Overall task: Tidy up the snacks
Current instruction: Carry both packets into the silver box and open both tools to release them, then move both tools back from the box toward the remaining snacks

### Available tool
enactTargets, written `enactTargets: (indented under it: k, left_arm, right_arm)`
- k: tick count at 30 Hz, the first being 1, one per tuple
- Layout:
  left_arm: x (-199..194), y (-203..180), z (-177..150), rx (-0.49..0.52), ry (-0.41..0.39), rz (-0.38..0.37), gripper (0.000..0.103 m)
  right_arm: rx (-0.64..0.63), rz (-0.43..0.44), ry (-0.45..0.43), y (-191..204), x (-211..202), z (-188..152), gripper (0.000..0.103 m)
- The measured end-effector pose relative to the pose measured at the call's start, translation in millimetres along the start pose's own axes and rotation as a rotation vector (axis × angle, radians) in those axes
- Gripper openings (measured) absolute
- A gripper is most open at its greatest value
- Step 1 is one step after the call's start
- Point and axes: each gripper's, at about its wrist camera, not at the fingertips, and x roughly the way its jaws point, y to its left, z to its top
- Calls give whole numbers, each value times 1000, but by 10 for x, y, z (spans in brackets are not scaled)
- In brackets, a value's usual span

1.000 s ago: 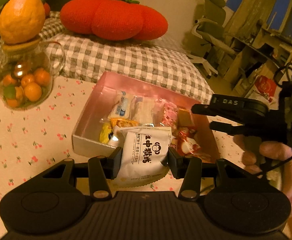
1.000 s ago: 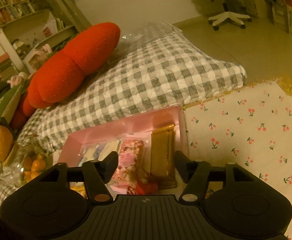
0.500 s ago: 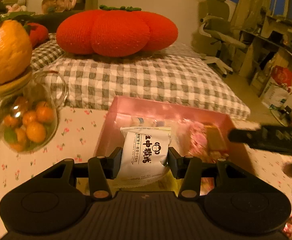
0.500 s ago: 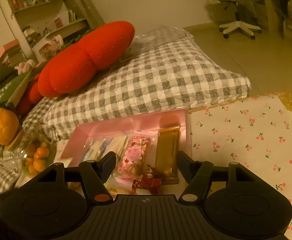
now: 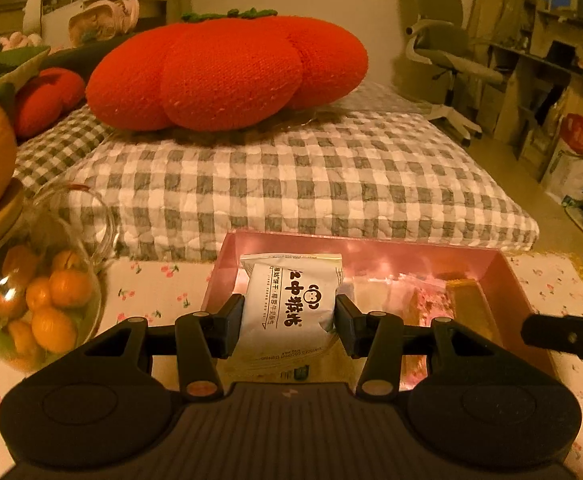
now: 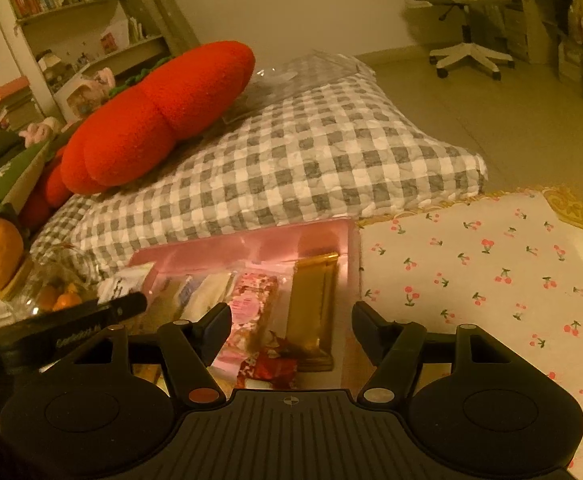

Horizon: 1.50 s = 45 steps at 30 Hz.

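My left gripper (image 5: 289,314) is shut on a white snack packet (image 5: 291,304) with black print, held upright over the left end of the pink box (image 5: 371,246). The box holds a pink wrapped snack (image 5: 431,300) and a gold bar (image 5: 469,304). In the right wrist view my right gripper (image 6: 291,330) is open and empty above the box's (image 6: 251,246) near right part, over the pink snack (image 6: 251,304), the gold bar (image 6: 315,304) and a red wrapper (image 6: 267,366). The white packet's top (image 6: 125,284) shows at the left.
A glass jar of small oranges (image 5: 39,300) with a big orange on its lid stands left of the box. A checked cushion (image 5: 291,176) with a red tomato pillow (image 5: 227,72) lies behind. The cherry-print cloth (image 6: 491,272) stretches right of the box.
My left gripper has swung left and lowered its view while holding the white packet over the box's left end. My right gripper has drawn back slightly and stays open.
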Motion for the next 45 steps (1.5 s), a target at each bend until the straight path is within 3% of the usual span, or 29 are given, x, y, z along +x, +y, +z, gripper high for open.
enactTargets:
  k: [4,9,12,33,45]
  left_arm:
    - [45,-37,16,27,0,22,46]
    - [21,-85,25,74,-25,37,69]
    - [-10,-100,31,84,-28,35,73]
    - [-612,-58,-233,25,14,-33,89]
    - [-990,45,-501,5,29,-40,97]
  right_arm:
    - [-5,-3,2,1,7,-2,68]
    - [-16,-1,5,22,4,-4,72]
    - [-23,-2,0,41,-11,-6,76]
    - [-53,5,-7,206,-610,-73,80]
    - [-107,-5,20,291,-970,-316,82]
